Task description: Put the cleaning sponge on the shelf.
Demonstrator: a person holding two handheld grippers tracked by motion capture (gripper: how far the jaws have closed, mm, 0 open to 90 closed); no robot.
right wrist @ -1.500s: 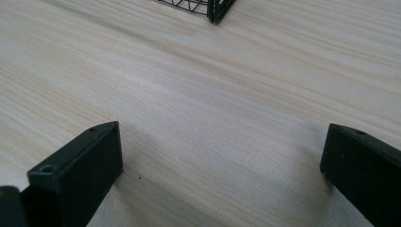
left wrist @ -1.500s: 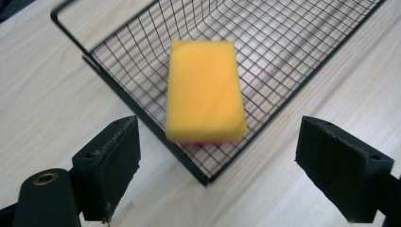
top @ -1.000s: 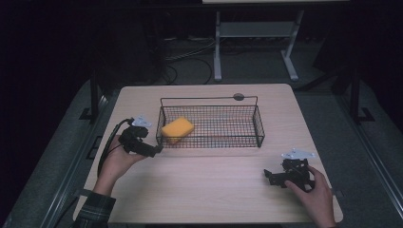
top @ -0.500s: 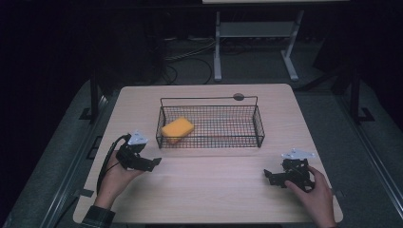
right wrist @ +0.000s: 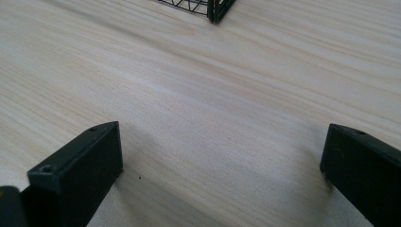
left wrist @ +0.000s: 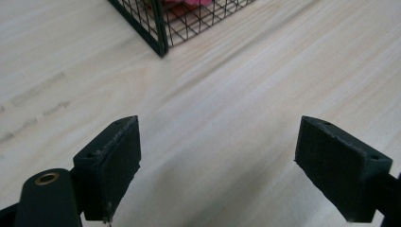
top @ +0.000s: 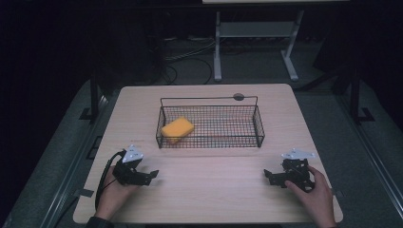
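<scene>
High view shows one black wire basket (top: 210,121) in the middle of the tabletop (top: 209,190), and one yellow-orange sponge (top: 177,128) lies in its left end, a flat block with rounded corners. Two grippers rest on the tabletop near the front edge, well apart from the basket: the left gripper (top: 151,175) and the right gripper (top: 267,176). Both have the fingers (left wrist: 109,163) wide apart and hold nothing

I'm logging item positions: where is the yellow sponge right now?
In the high view the yellow sponge lies inside the wire basket, at its left end, beyond the left gripper.
</scene>
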